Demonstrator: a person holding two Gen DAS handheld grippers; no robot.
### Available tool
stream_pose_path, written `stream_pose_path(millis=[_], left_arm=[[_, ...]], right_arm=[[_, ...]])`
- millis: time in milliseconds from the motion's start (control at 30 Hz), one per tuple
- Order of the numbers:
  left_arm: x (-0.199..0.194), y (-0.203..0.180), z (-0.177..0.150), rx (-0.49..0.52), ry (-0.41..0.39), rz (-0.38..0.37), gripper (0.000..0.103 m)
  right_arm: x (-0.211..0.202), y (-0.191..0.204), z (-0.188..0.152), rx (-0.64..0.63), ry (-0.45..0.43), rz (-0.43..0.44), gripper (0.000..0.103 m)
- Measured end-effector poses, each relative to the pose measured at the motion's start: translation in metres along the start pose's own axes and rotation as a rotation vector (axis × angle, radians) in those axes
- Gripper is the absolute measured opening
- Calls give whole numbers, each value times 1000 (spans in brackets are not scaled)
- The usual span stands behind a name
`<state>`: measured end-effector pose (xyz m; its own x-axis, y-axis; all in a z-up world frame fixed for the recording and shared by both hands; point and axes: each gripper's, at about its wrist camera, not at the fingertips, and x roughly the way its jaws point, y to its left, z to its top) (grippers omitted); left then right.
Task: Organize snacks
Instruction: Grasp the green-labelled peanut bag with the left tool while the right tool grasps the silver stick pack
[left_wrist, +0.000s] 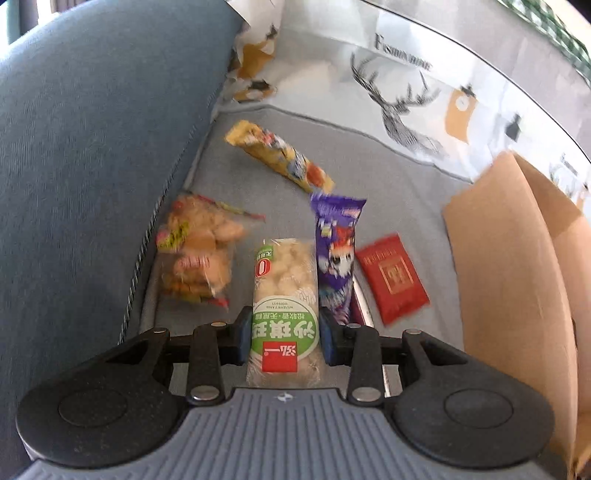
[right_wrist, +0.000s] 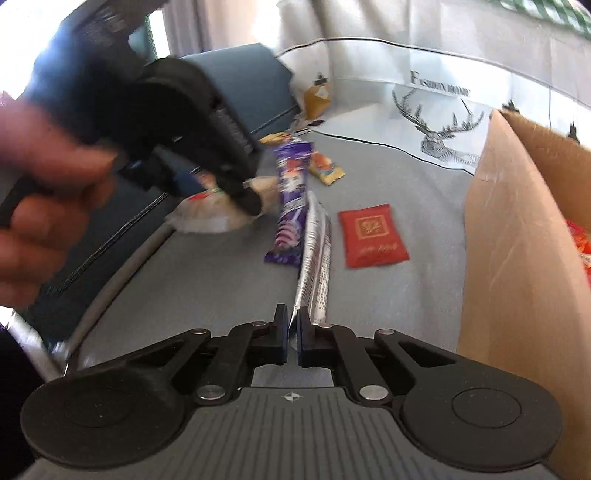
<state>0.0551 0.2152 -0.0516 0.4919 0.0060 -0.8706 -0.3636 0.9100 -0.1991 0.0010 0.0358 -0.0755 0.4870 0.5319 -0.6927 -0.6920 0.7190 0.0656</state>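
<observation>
My left gripper (left_wrist: 284, 332) is shut on a clear snack pack with a green label (left_wrist: 284, 288), its blue pads pressing both sides. The right wrist view shows that same left gripper (right_wrist: 243, 199) carrying the pack (right_wrist: 207, 218) above the grey seat, with a person's hand (right_wrist: 44, 184) on its handle. My right gripper (right_wrist: 293, 325) is shut on the near end of a long silver snack wrapper (right_wrist: 316, 251). A purple pack (left_wrist: 336, 254) (right_wrist: 290, 206) lies right beside the silver one.
A red packet (left_wrist: 391, 280) (right_wrist: 373, 236), a yellow pack (left_wrist: 280, 155) (right_wrist: 327, 168) and a biscuit bag (left_wrist: 195, 251) lie on the grey seat. An open cardboard box (left_wrist: 517, 277) (right_wrist: 517, 258) stands at the right. A blue cushion (left_wrist: 92, 147) rises at the left, deer-print cloth (left_wrist: 399, 107) behind.
</observation>
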Motion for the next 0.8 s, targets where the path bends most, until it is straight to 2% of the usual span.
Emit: stream_pose_path(millis=[133, 233, 300, 367, 533, 633, 800], left_arm=[[2, -6, -11, 57, 91, -20, 40], [8, -14, -19, 123, 154, -6, 40], [11, -17, -21, 141, 167, 18, 42], [11, -15, -19, 121, 166, 19, 43], [15, -16, -19, 108, 168, 17, 49], [22, -21, -18, 129, 184, 28, 51], [28, -21, -16, 126, 195, 33, 55]], right_arm=[[-15, 14, -16, -46, 102, -10, 6], [-28, 17, -21, -43, 103, 21, 8], [-33, 18, -20, -53, 55, 20, 21], [-30, 14, -20, -40, 30, -3, 39], [-8, -3, -18, 76, 62, -22, 40], [2, -10, -16, 112, 65, -29, 47], [14, -7, -18, 77, 82, -33, 49]])
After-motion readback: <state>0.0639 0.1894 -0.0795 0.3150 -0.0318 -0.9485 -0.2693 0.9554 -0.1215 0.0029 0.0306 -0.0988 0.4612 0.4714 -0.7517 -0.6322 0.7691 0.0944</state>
